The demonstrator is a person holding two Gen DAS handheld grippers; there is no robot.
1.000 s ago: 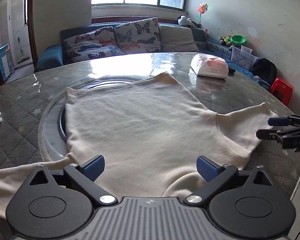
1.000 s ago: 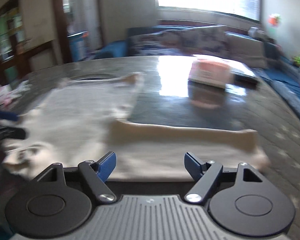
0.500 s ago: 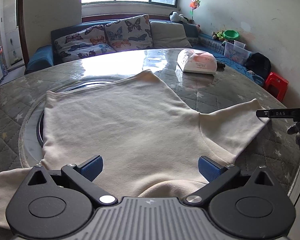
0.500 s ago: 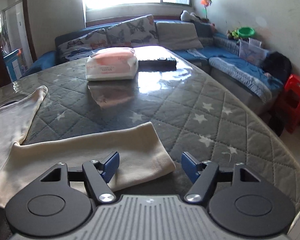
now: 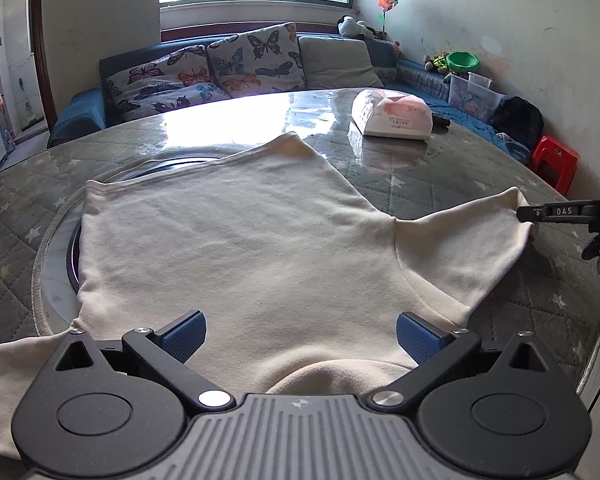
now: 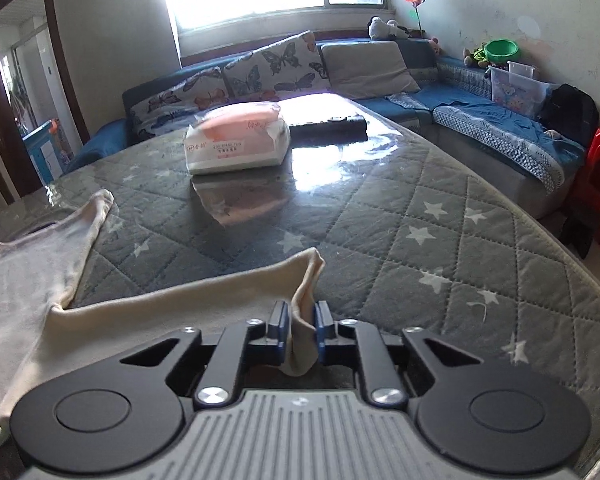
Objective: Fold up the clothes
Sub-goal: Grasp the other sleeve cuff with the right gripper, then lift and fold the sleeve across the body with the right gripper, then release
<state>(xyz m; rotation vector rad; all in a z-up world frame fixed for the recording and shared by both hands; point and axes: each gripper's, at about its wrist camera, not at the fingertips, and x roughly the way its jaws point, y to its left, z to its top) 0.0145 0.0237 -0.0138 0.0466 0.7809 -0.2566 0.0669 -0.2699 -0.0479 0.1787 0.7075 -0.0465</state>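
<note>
A shirt (image 5: 252, 256) is spread flat on a round table (image 5: 420, 184), its collar nearest the left gripper (image 5: 300, 338), whose jaws are parted above the cloth. One sleeve (image 6: 204, 304) is stretched to the right, its cuff pinched between the jaws of the right gripper (image 6: 300, 330). A tissue pack (image 6: 238, 146) is set beyond the shirt, with a sofa (image 5: 228, 72) behind the table.
</note>
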